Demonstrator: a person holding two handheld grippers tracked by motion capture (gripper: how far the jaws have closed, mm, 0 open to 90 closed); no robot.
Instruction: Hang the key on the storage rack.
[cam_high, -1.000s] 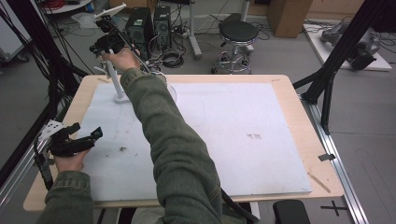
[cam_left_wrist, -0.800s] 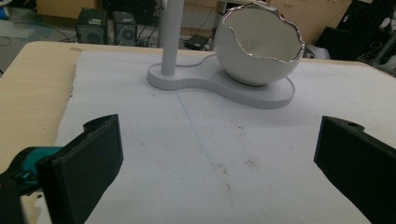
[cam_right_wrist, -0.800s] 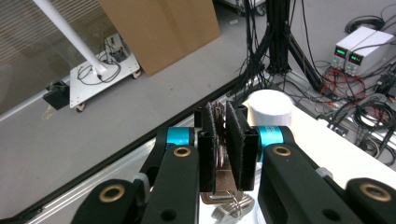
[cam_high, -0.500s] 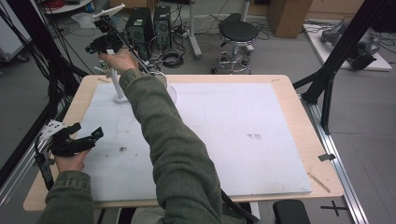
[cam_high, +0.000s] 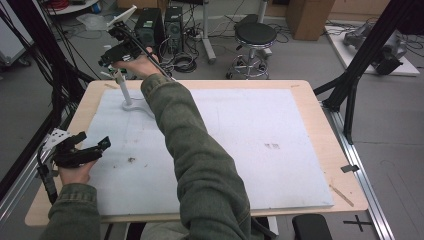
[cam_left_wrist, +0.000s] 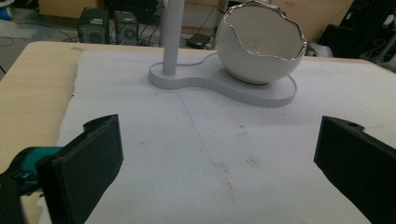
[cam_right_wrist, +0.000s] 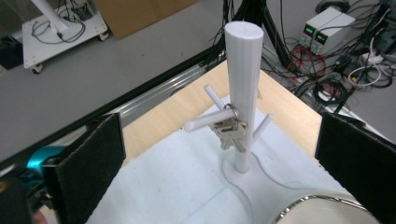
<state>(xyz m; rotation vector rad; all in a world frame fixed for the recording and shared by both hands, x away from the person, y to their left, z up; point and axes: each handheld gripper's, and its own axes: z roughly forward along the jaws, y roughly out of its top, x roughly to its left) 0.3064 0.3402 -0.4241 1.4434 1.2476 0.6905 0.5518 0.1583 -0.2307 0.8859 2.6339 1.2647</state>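
Observation:
A white stand has an upright post (cam_right_wrist: 243, 88) with short pegs. A bunch of silver keys (cam_right_wrist: 229, 131) hangs on one peg. On the same flat white base (cam_left_wrist: 219, 83) sits a white eggshell-shaped bowl (cam_left_wrist: 259, 46) with a jagged silver rim. My right gripper (cam_right_wrist: 223, 144) hovers just above and beside the post's top, open, with nothing between its jaws. In the high view the right gripper (cam_high: 114, 56) is at the table's far left over the post (cam_high: 123, 89). My left gripper (cam_high: 98, 147) rests near the front left, open and empty, facing the stand. The left gripper (cam_left_wrist: 219, 140) is well short of the bowl.
A white foam sheet (cam_high: 260, 150) covers most of the wooden table (cam_high: 340, 165). The person's right sleeve (cam_high: 195, 155) stretches diagonally across the left half. Small dark smudges (cam_high: 131, 160) mark the sheet. A stool (cam_high: 255, 37) and computer boxes (cam_high: 160, 22) stand beyond the far edge.
The right gripper has shifted slightly near the post's top. The left gripper has stayed where it was.

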